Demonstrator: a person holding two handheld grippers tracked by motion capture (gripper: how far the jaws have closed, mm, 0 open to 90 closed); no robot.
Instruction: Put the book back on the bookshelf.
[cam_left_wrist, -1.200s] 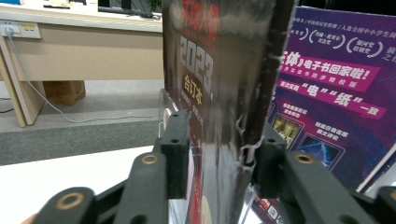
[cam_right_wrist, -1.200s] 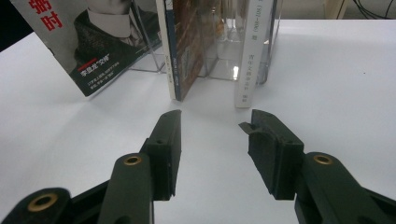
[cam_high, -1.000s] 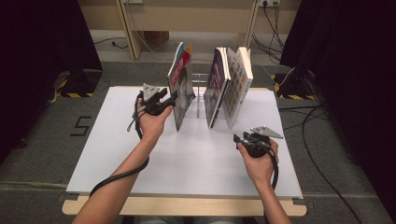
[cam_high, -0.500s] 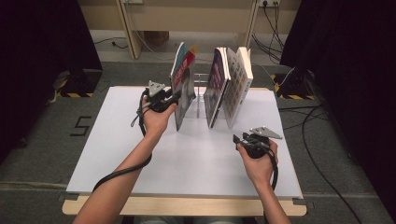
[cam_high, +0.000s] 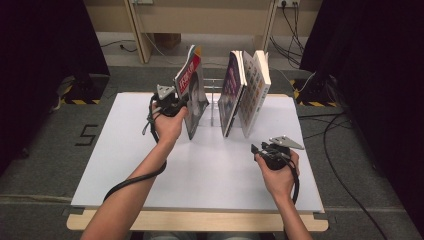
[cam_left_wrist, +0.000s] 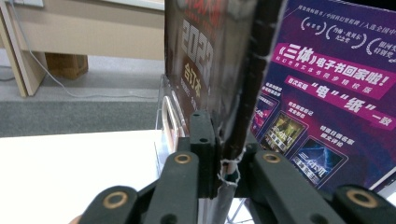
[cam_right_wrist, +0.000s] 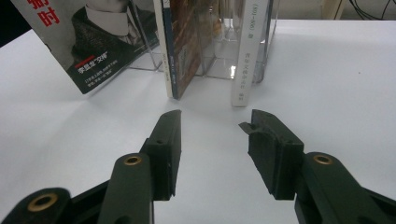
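1. The left tool (cam_high: 176, 106) is gripping the lower edge of a leaning magazine (cam_high: 192, 95); in the left gripper view its jaws are pressing together on the magazine's worn edge (cam_left_wrist: 231, 140), having just been closing onto it.
2. The magazine is standing tilted at the left end of a clear acrylic rack (cam_high: 212, 100) toward the far side of the white worktop (cam_high: 200, 170), its cover with a portrait and red lettering facing the person.
3. A purple-covered book (cam_high: 231, 92) and a pale book (cam_high: 255, 90) are leaning side by side in the rack, to the right of the magazine and apart from it.
4. The right tool (cam_high: 260, 150) is hovering low over the worktop near the person's right, well short of the books.
5. In the right gripper view its jaws are standing apart with bare worktop between them, pointing toward the book spines (cam_right_wrist: 175, 51).
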